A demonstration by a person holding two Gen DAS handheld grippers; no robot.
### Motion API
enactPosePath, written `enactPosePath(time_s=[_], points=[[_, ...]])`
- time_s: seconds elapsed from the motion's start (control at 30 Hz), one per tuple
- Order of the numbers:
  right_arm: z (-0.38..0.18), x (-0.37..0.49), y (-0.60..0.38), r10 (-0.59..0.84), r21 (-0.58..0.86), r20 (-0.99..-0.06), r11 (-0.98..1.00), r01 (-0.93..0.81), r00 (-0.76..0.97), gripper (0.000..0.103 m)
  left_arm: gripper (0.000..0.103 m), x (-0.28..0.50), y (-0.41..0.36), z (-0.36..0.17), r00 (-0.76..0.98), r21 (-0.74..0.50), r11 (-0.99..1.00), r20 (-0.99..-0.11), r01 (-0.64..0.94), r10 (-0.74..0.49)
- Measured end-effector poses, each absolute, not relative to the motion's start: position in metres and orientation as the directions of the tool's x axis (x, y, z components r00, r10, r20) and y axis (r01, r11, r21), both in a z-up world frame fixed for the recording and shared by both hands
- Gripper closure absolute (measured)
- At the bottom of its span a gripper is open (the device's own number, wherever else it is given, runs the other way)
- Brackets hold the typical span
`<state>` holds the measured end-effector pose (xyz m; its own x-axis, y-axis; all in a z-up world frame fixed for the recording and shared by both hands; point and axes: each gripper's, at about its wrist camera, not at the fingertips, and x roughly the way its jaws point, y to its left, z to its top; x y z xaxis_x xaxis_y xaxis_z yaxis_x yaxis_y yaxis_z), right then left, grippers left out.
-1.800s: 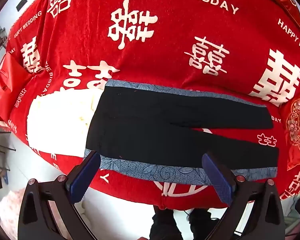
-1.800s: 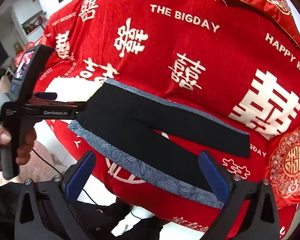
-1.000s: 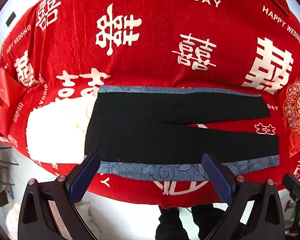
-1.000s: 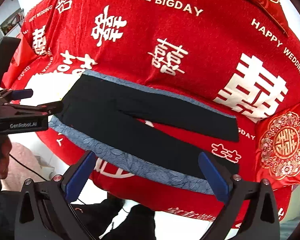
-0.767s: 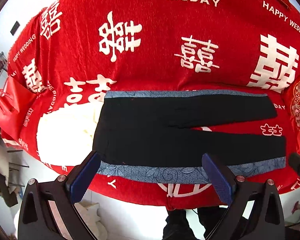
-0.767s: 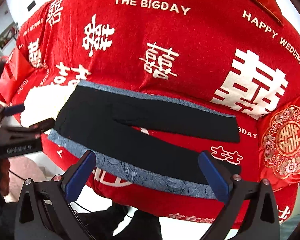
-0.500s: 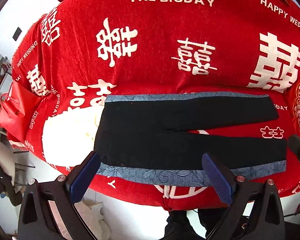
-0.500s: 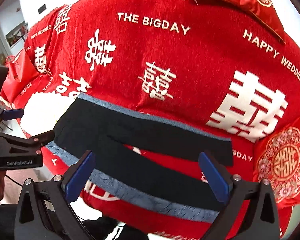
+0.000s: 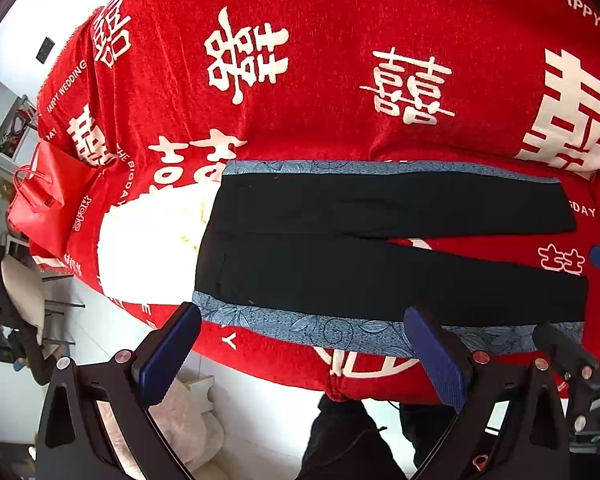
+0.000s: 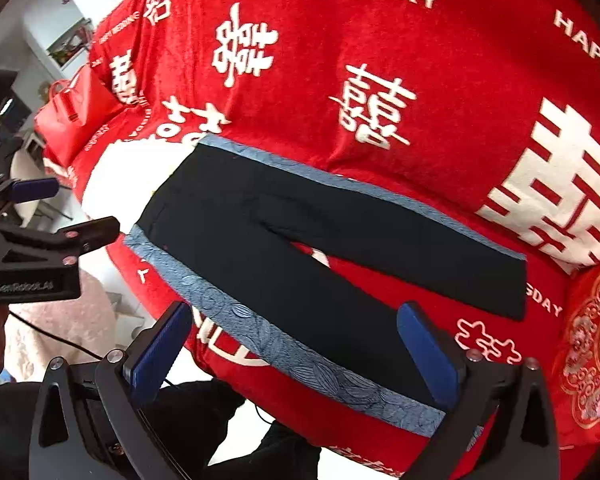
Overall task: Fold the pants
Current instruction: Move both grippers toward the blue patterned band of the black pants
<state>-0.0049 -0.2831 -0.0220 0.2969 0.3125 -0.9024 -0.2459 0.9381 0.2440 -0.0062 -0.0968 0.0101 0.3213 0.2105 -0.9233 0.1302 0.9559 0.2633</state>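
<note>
Red bedspread point(image 9: 340, 80) under flat black pants point(image 9: 380, 248), left claw point(image 9: 300, 352) and right claw point(image 10: 296, 352) both wide, level above near edge.

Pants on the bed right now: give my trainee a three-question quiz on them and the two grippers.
1. True or false: the pants are already folded in half.
2. Which colour is the patterned stripe along the outer leg seams? A) blue-grey B) yellow C) green
3. Fill in: both the left gripper and the right gripper are ____ and hold nothing.

Key
1. False: they lie flat on the red blanket, legs slightly apart.
2. A
3. open
</note>
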Motion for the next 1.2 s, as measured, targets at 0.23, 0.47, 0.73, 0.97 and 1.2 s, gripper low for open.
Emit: enactPosePath(time_s=[0.23, 0.47, 0.73, 0.97, 1.2], points=[[-0.024, 0.014, -0.276, 0.295, 0.248, -0.912, 0.95, -0.19, 0.284, 0.001, 0.001, 0.021, -0.078, 0.004, 0.314, 0.217, 0.965, -0.935, 0.147, 0.162], [-0.013, 0.048, -0.247, 0.218, 0.189, -0.922, 0.975, -0.118, 0.32, 0.0, 0.001, 0.067, -0.052, 0.014, 0.368, 0.188, 0.958, -0.925, 0.218, 0.098], [0.006, 0.077, -0.196, 0.121, 0.092, -0.929, 0.991, -0.098, 0.351, 0.001, 0.001, 0.11, -0.015, 0.019, 0.386, 0.132, 0.952, -0.922, 0.278, 0.015], [0.002, 0.077, -0.162, 0.072, 0.056, -0.951, 0.997, -0.059, 0.301, 0.001, 0.001, 0.12, 0.012, 0.005, 0.357, 0.084, 0.943, -0.933, 0.321, -0.038], [0.005, 0.079, -0.147, 0.063, 0.046, -0.96, 0.996, -0.072, 0.272, 0.001, 0.001, 0.121, 0.022, -0.016, 0.303, 0.027, 0.952, -0.95, 0.306, -0.07]])
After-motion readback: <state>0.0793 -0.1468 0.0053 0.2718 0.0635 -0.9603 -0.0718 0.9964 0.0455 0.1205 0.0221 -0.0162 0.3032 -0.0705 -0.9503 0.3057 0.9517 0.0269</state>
